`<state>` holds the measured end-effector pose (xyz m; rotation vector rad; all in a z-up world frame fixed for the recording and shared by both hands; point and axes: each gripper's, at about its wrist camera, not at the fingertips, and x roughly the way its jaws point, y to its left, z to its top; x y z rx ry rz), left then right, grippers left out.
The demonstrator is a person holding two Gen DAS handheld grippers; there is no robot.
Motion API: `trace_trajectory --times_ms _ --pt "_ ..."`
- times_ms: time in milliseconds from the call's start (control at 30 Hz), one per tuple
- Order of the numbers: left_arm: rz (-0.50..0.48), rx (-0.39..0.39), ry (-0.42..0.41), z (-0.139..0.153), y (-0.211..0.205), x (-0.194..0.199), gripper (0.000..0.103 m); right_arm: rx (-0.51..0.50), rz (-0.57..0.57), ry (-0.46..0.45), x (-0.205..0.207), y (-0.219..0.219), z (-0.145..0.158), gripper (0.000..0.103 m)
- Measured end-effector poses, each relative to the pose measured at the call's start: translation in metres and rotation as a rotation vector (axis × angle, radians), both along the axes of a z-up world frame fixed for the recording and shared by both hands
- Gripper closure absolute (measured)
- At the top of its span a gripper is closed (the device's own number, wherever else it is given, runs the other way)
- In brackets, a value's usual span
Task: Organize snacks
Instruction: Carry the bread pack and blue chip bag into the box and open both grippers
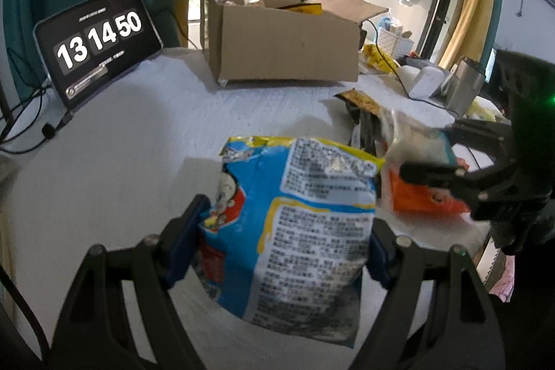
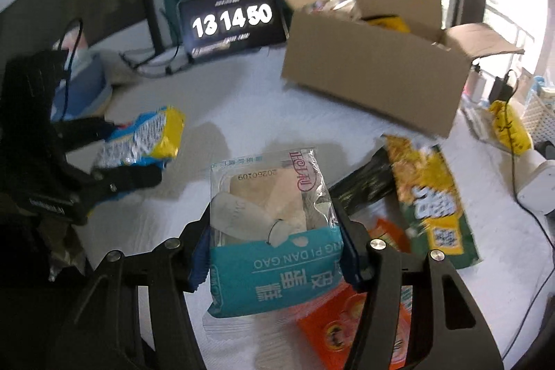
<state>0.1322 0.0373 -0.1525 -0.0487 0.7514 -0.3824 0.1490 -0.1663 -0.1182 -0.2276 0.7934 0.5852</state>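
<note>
I've got both claws loaded: left gripper (image 1: pixel 284 231) clamped on the blue snack bag (image 1: pixel 295 224) at frame centre, right gripper (image 2: pixel 274 238) clamped on the teal cake pack (image 2: pixel 270 231). Both lifted off the table (image 1: pixel 121 162), prob. bound for the cardboard box (image 1: pixel 288 47) at upper centre.

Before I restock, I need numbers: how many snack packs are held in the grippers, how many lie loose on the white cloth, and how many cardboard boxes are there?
Held in grippers: 2 (blue bag, teal cake pack)
Loose on the cloth: 3 (green-yellow bag, orange pack, black pack)
Cardboard box: 1
Total: 6
</note>
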Motion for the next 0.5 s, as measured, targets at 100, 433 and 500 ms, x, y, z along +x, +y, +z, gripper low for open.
trace_trajectory --times_ms 100,433,500 --pt "0.008 0.011 -0.013 0.008 -0.003 0.007 0.023 0.016 -0.026 -0.022 0.008 -0.009 0.011 0.040" --pt "-0.003 0.020 -0.064 0.038 -0.015 0.040 0.023 0.026 -0.085 -0.058 0.040 -0.033 0.033 0.040" --pt "-0.003 0.020 -0.071 0.044 -0.018 0.048 0.023 0.026 -0.095 -0.066 0.047 -0.038 0.037 0.040"
